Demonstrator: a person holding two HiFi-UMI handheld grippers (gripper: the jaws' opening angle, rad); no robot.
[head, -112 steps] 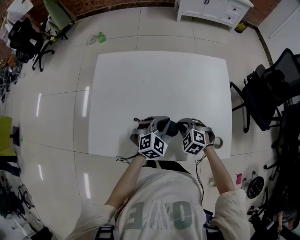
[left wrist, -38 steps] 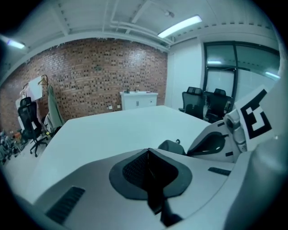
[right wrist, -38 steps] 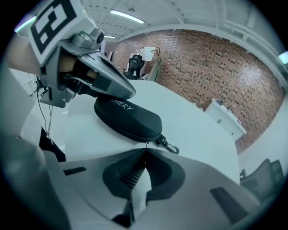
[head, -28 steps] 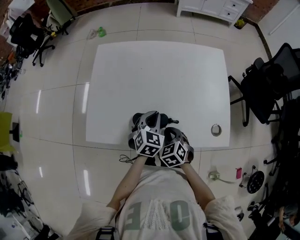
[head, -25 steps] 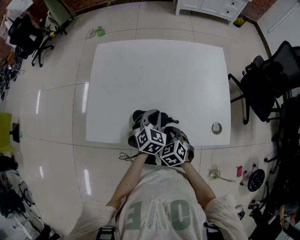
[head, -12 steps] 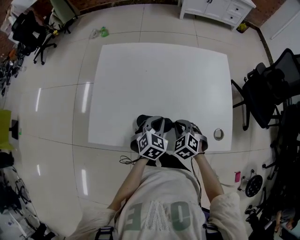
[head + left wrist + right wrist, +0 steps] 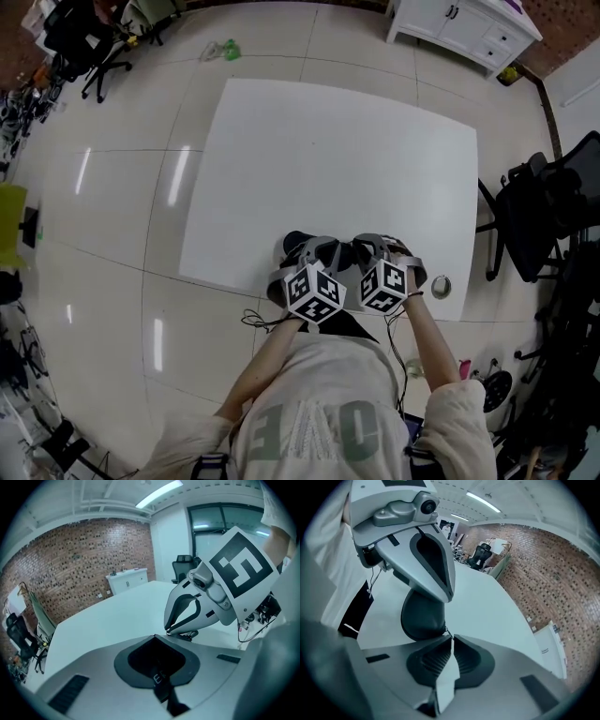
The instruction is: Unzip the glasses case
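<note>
Glasses case [image 7: 420, 616] sits at the table's [image 7: 328, 159] near edge between our grippers, left gripper [image 7: 155, 638] clamped on it, right gripper [image 7: 449, 637] pinching its zipper pull [image 7: 446, 631], case stretching leftward from there.

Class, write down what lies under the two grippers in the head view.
A dark glasses case on the white table; only small parts show. The left gripper and right gripper cover the rest, zip included.
</note>
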